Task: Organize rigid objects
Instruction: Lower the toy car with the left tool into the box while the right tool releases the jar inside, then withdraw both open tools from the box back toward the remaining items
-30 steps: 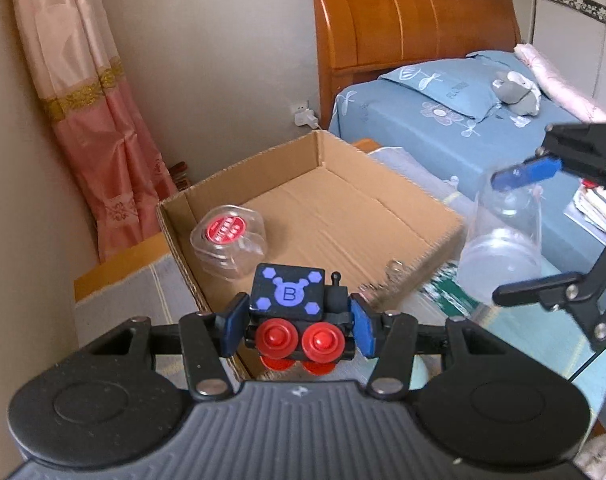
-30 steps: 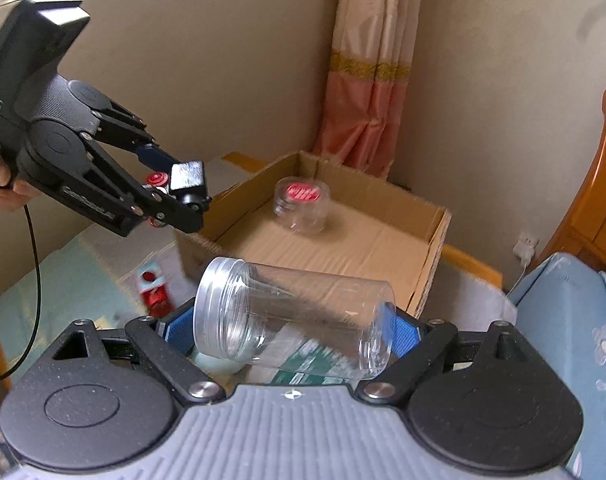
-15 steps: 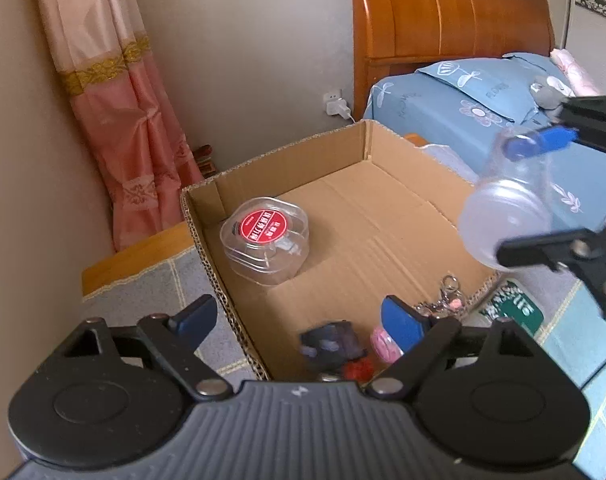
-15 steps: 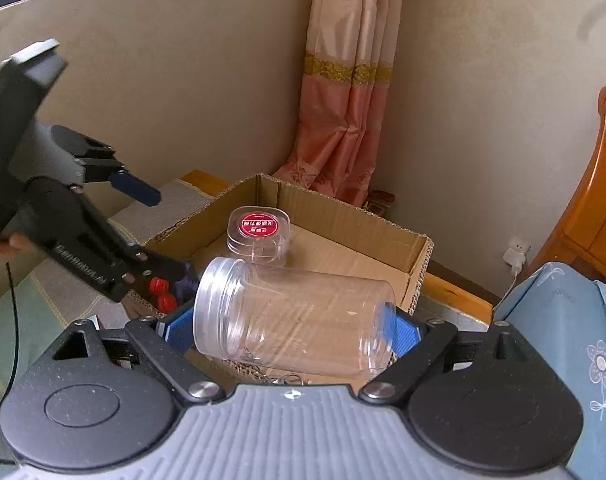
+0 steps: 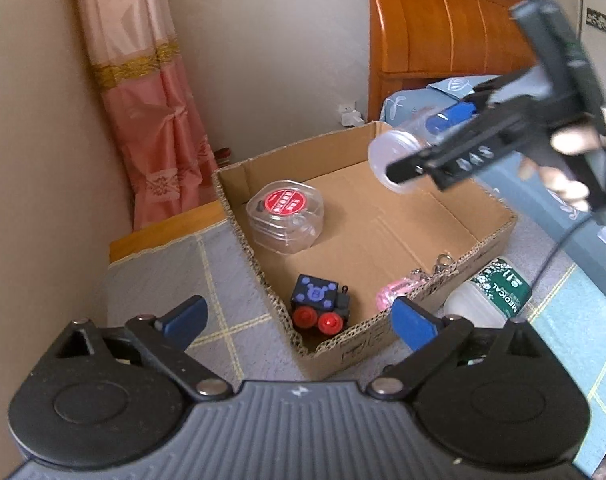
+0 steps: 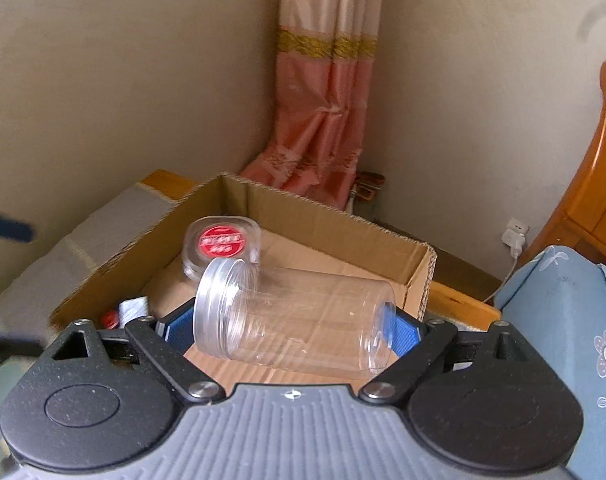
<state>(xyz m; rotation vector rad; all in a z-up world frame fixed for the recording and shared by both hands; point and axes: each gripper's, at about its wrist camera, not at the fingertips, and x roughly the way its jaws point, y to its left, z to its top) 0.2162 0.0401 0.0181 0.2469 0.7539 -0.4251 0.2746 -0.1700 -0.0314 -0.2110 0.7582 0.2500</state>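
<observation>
Left wrist view: left tool (image 5: 299,318) jaws opening wide, nothing between them; toy train (image 5: 320,307) lies in the near corner of the cardboard box (image 5: 383,344), round container with red label (image 5: 285,219) further in. White bottle (image 5: 489,294) lies outside on the bench. Right wrist view: right tool (image 6: 291,330) clamps a clear jar (image 6: 295,316) lengthwise, on its side above the box.

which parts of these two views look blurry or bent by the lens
Left wrist view: the right hand-held gripper and its clear jar are smeared, while the toy train in the cardboard box is sharp; the walls curve towards the frame edges. Right wrist view: the clear jar is crisp, and a blue finger pad at the left edge is blurred.
</observation>
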